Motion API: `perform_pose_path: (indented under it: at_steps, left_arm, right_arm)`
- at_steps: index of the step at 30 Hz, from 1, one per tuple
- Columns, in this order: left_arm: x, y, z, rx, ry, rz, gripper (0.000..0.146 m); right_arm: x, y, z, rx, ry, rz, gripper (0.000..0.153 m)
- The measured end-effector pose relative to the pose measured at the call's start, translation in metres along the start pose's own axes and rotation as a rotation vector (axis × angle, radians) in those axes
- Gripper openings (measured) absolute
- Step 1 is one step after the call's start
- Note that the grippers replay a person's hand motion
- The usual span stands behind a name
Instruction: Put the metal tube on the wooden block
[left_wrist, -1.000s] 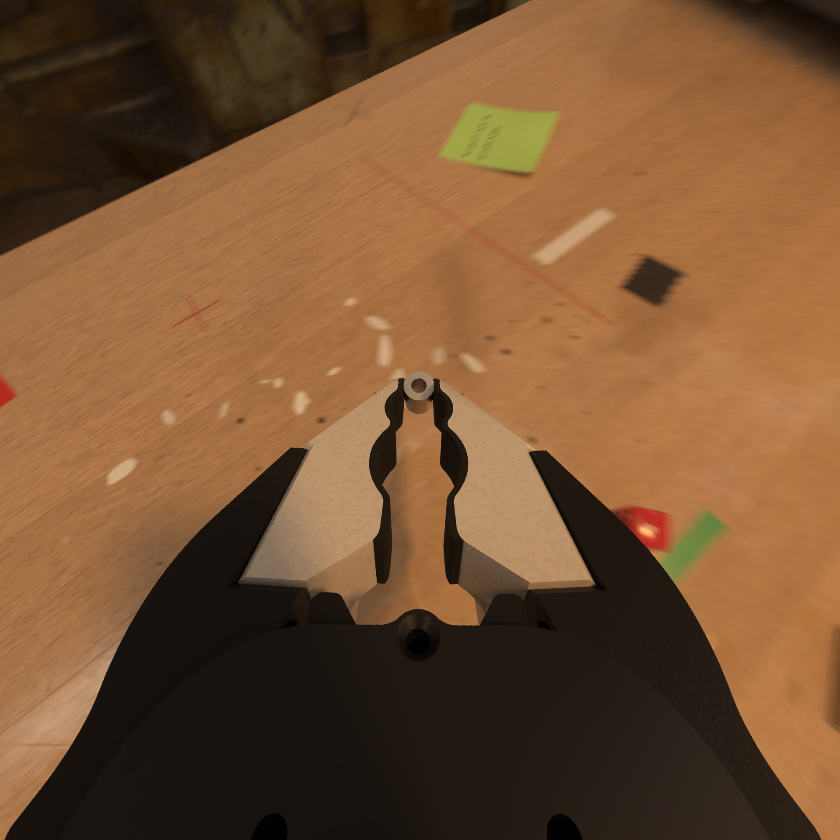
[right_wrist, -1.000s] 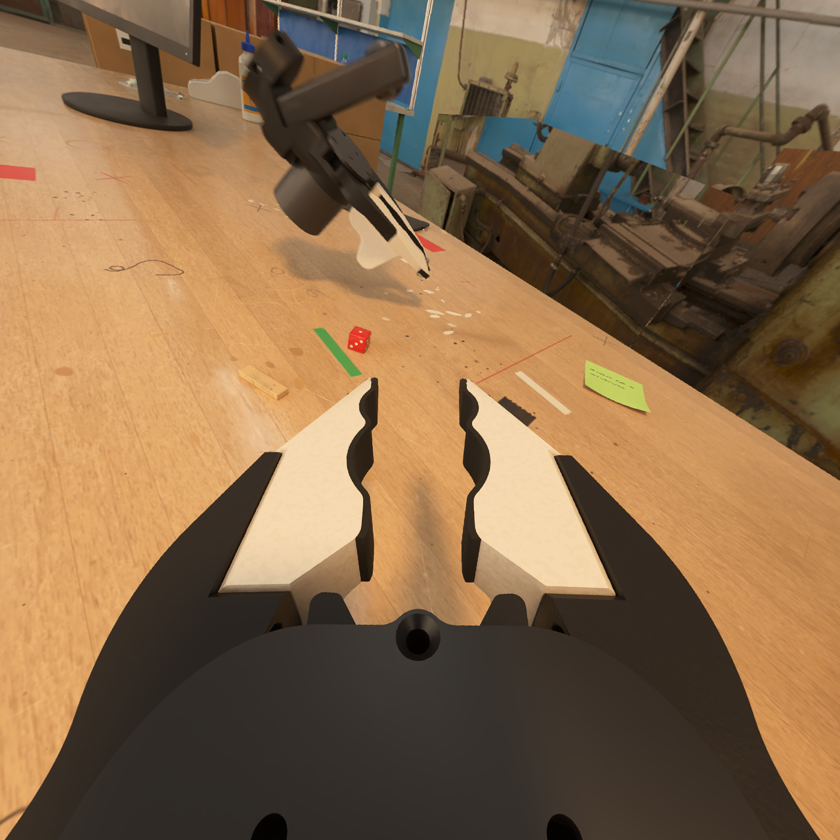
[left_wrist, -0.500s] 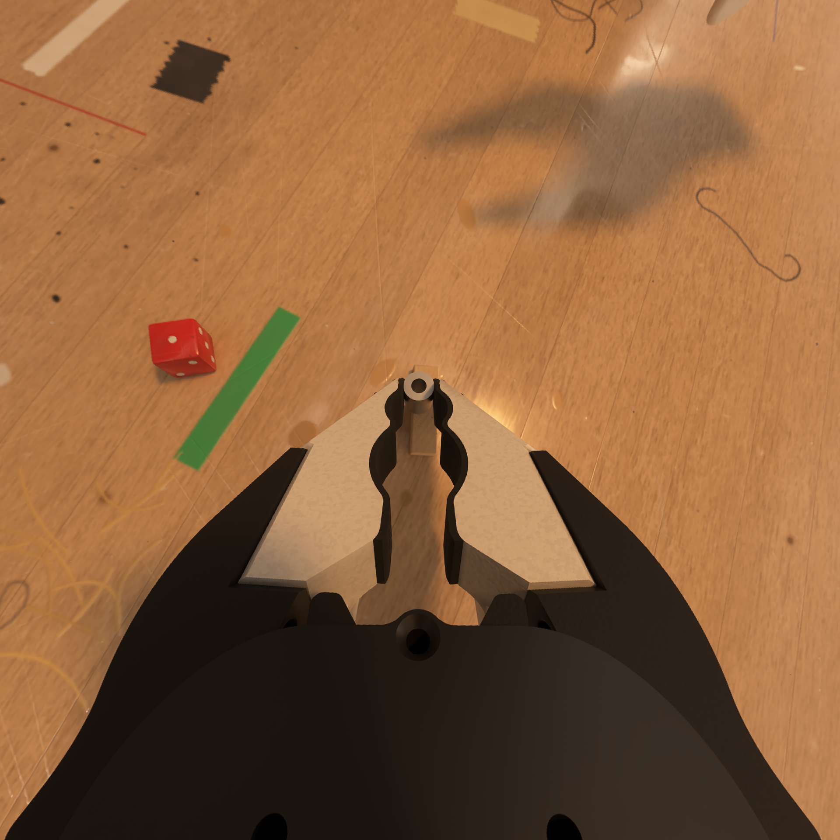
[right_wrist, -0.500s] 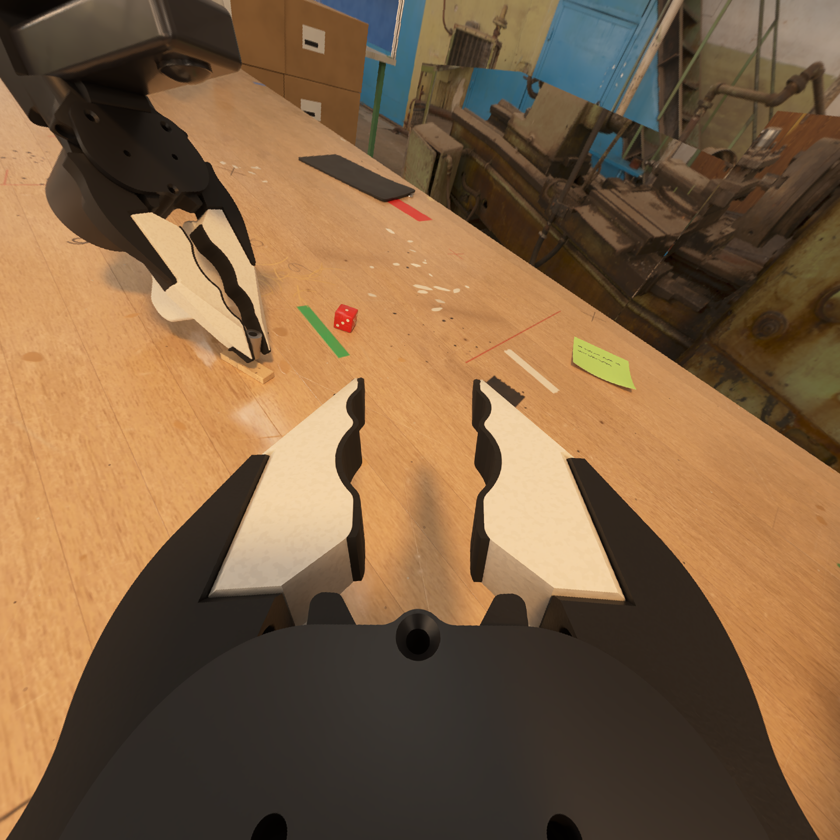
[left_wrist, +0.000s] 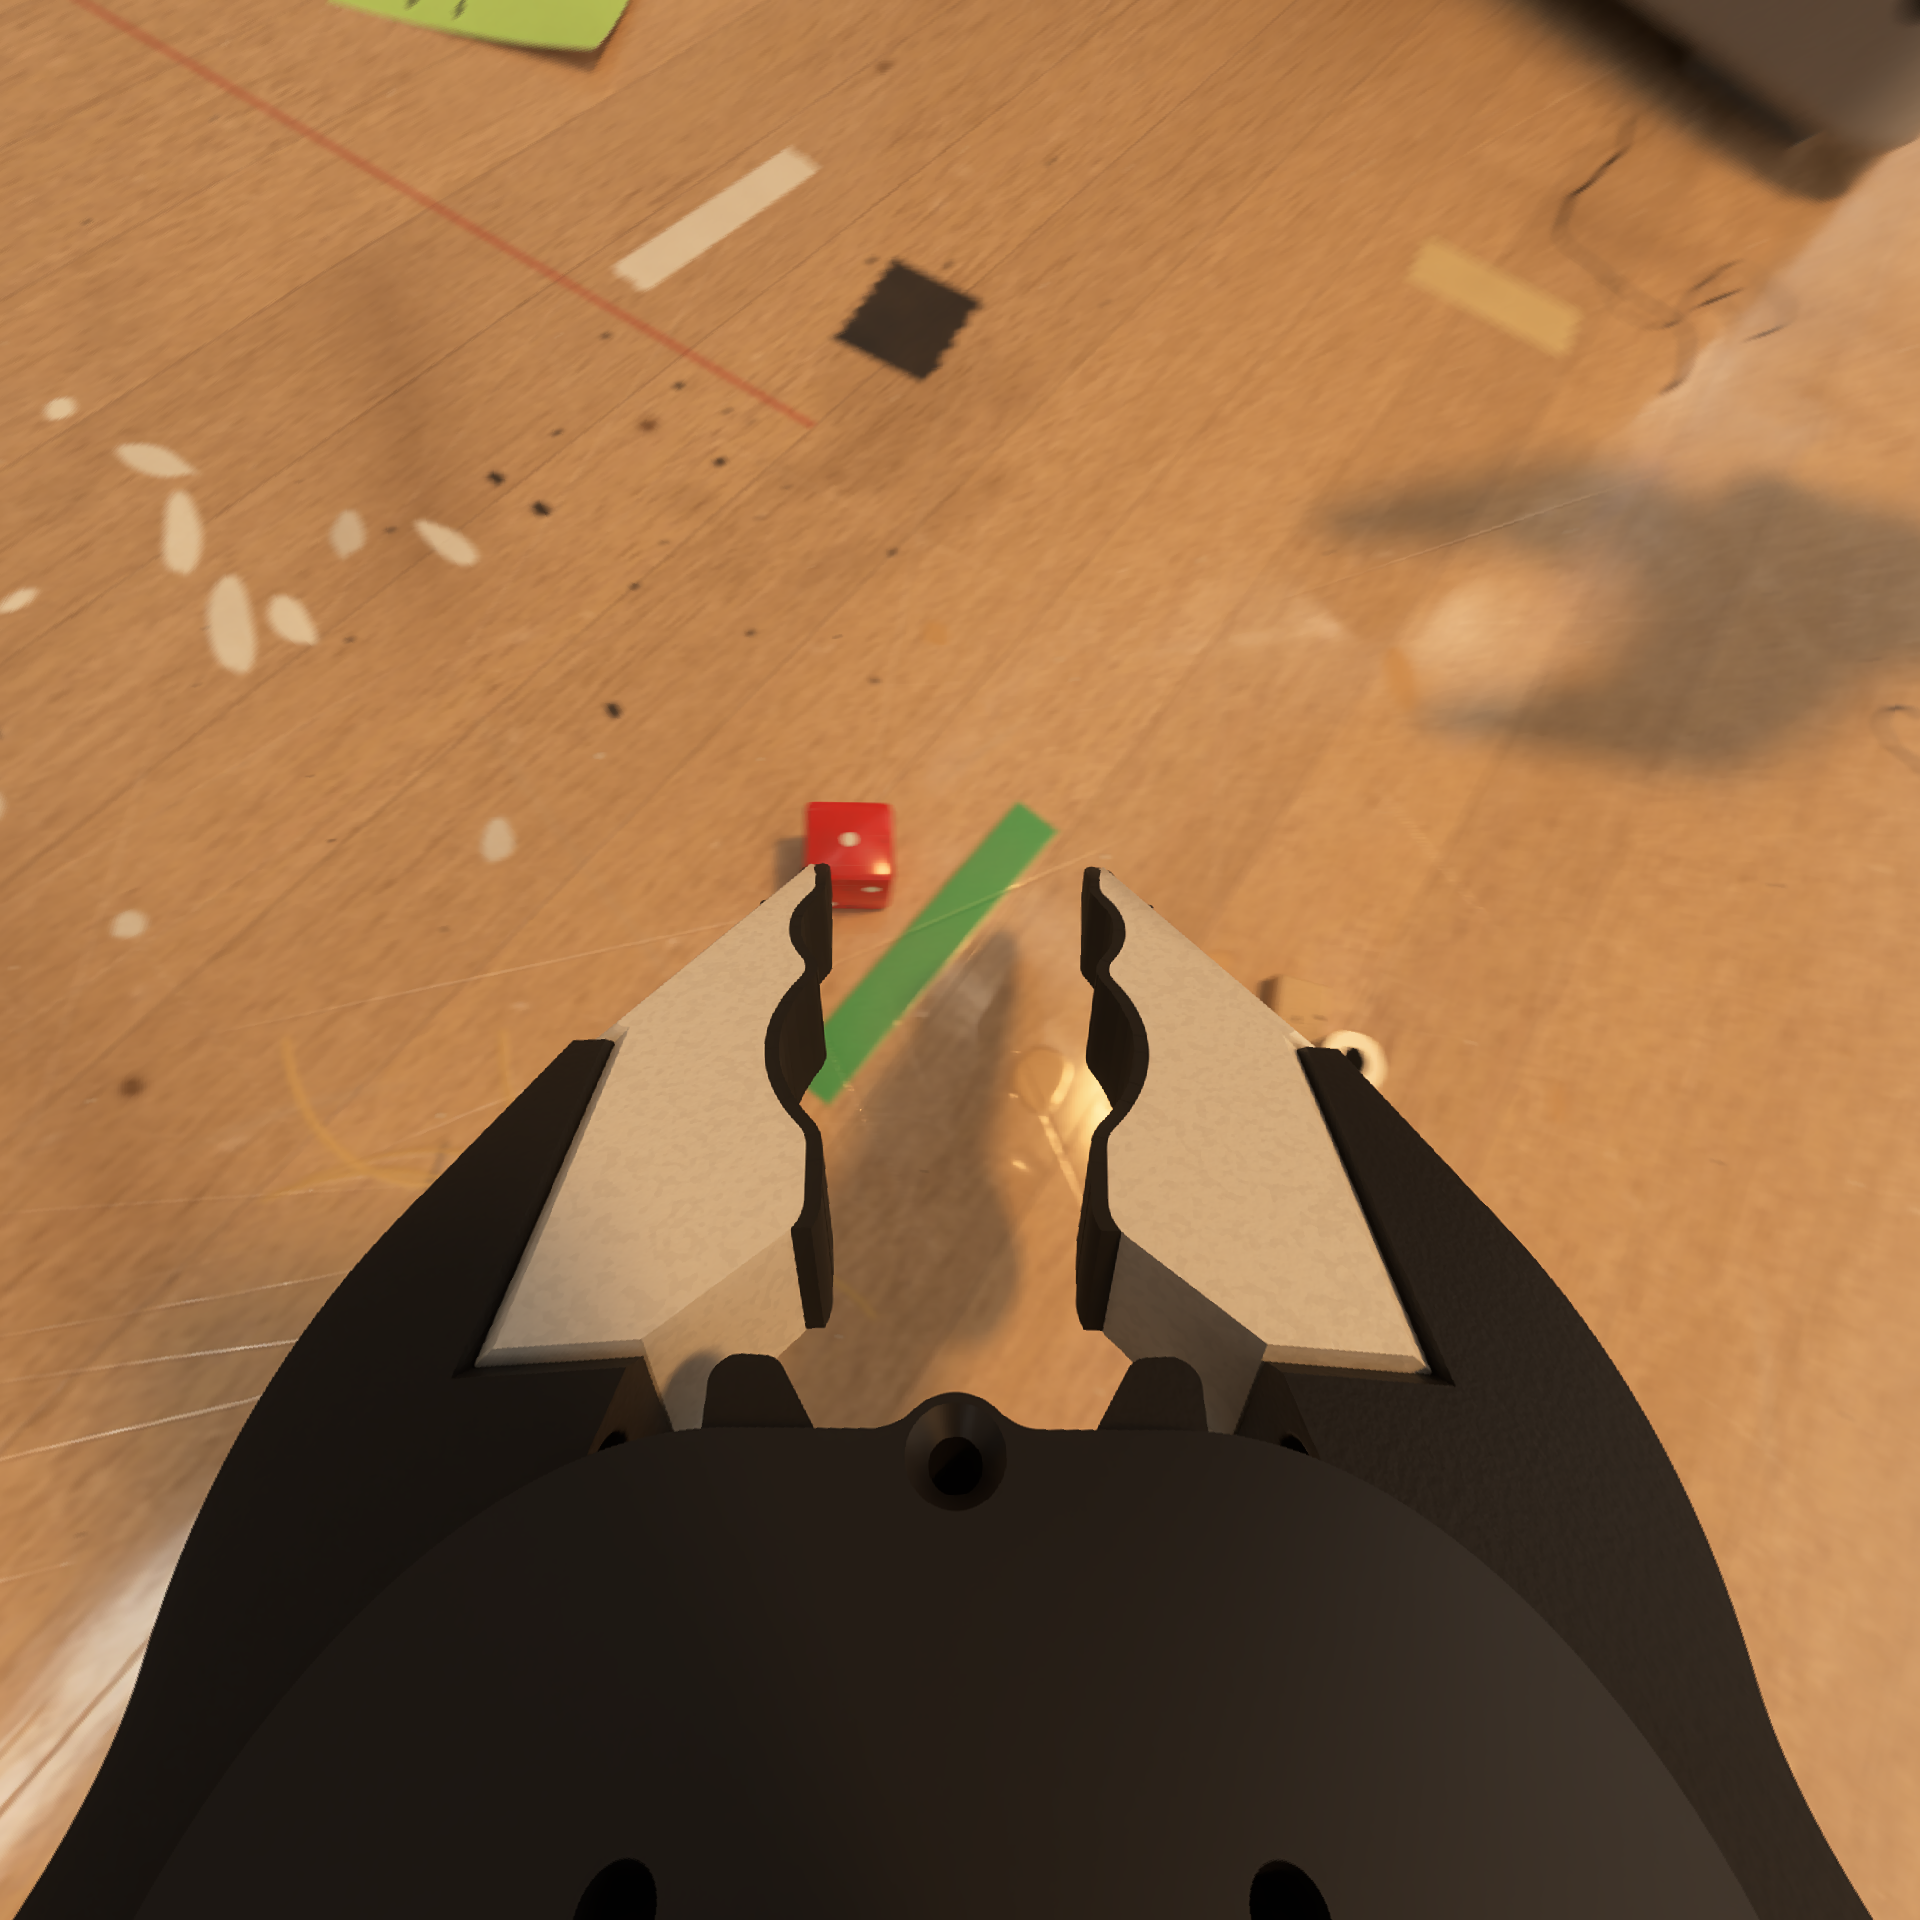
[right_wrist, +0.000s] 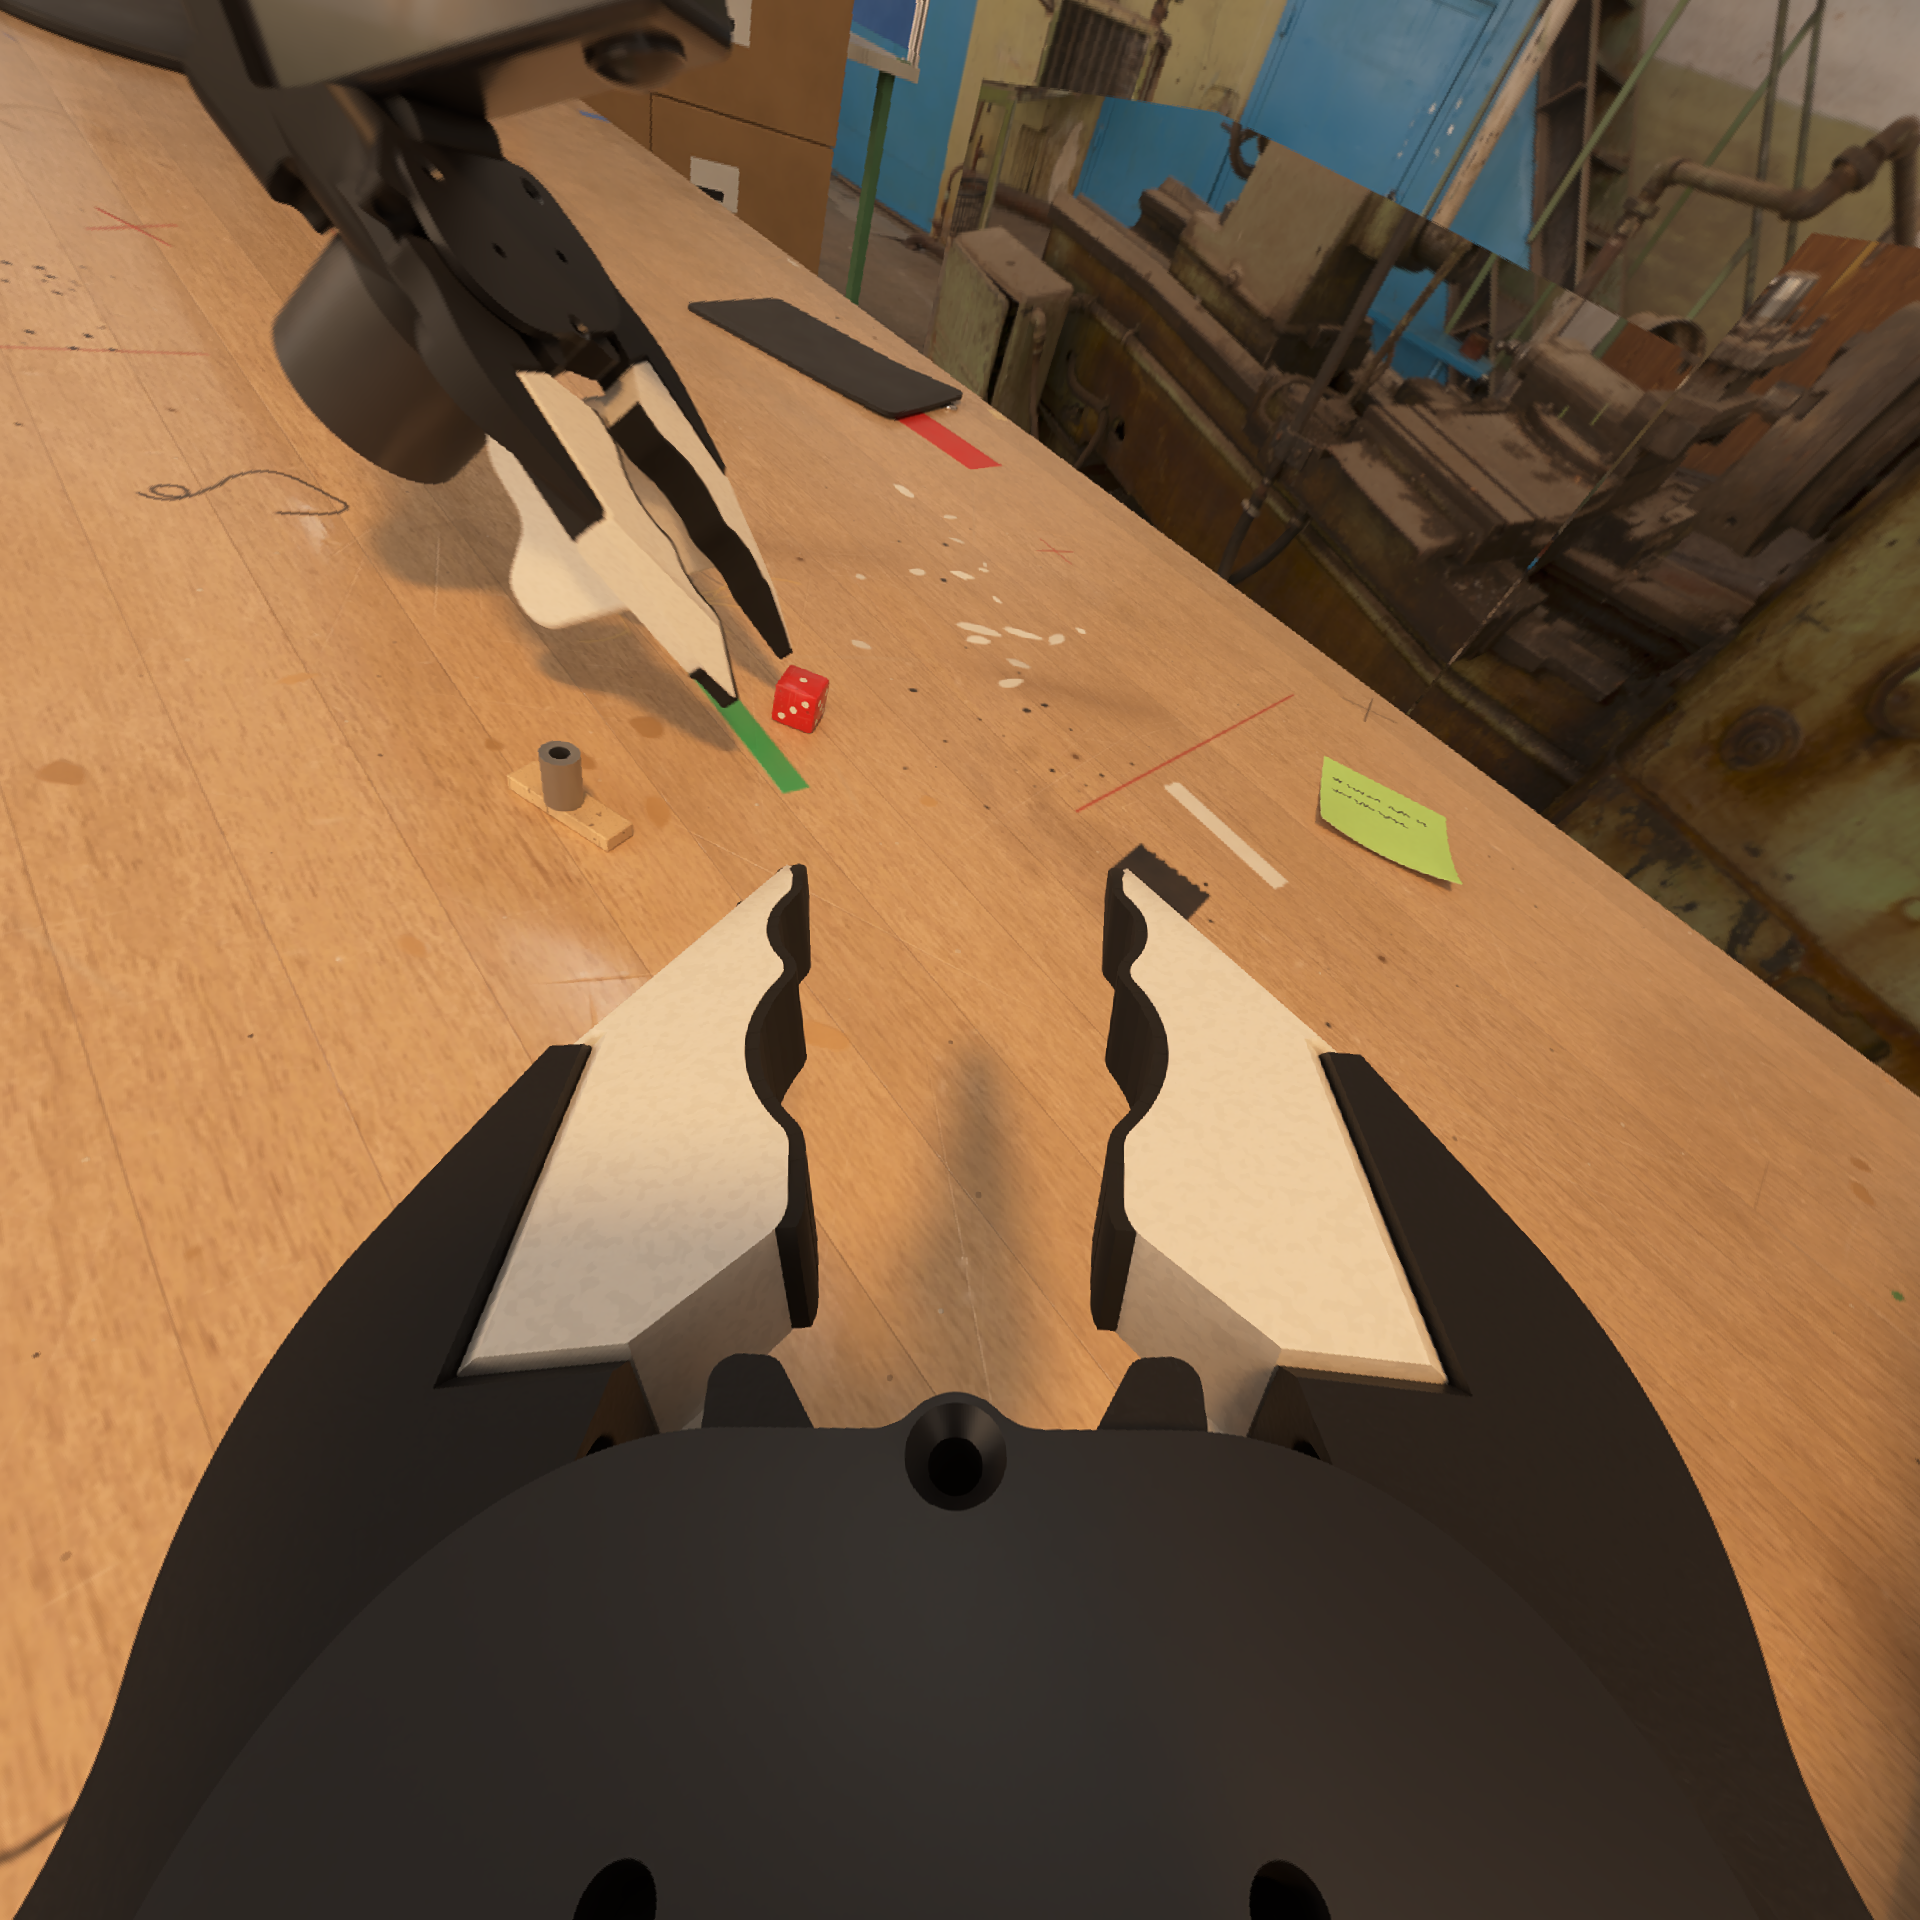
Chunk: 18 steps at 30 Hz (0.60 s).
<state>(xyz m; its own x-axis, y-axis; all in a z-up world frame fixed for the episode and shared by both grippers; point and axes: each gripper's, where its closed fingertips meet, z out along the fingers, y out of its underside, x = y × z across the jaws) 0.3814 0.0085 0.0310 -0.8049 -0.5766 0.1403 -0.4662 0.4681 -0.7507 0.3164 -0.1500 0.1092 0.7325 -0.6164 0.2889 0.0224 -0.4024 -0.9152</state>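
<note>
A small grey metal tube (right_wrist: 561, 775) stands upright on a flat wooden block (right_wrist: 574, 811) on the bench, left of centre in the right wrist view. In the left wrist view the tube's rim (left_wrist: 1356, 1055) and a corner of the block (left_wrist: 1304, 1000) peek out beside the right finger. My left gripper (left_wrist: 954, 883) is open and empty, above a green tape strip (left_wrist: 930, 954); it also shows in the right wrist view (right_wrist: 756, 670), just right of the tube. My right gripper (right_wrist: 954, 883) is open and empty, nearer than the block.
A red die (right_wrist: 800, 698) lies by the green tape (right_wrist: 764, 746). A black tape patch (right_wrist: 1169, 878), a pale strip (right_wrist: 1224, 834), a green sticky note (right_wrist: 1384, 821) and a black pad (right_wrist: 826, 355) lie to the right. The bench edge (right_wrist: 1455, 748) runs diagonally, with machinery beyond.
My left gripper has opened and let go of the tube, which now stands on the block. The left gripper has drawn away to the right, over the green tape.
</note>
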Motion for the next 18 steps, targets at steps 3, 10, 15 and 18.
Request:
perform_pose_path:
  at_steps: [3,10,15,18]
  left_arm:
    - [-0.015,0.003,0.009,-0.039,-0.052,0.002,0.048]
    - [-0.021,0.003,0.019,-0.066,-0.065,-0.007,0.048]
    - [-0.021,0.006,0.022,-0.081,-0.067,-0.001,0.044]
    - [-0.022,0.006,0.022,-0.081,-0.069,0.0,0.036]
  right_arm:
    - [0.0,0.0,-0.001,0.001,-0.002,-0.004,0.057]
    - [0.0,0.001,-0.001,0.003,-0.003,-0.009,0.056]
    - [0.0,0.001,-0.002,0.003,-0.002,-0.016,0.056]
    - [0.001,0.002,-0.002,0.001,0.001,-0.02,0.056]
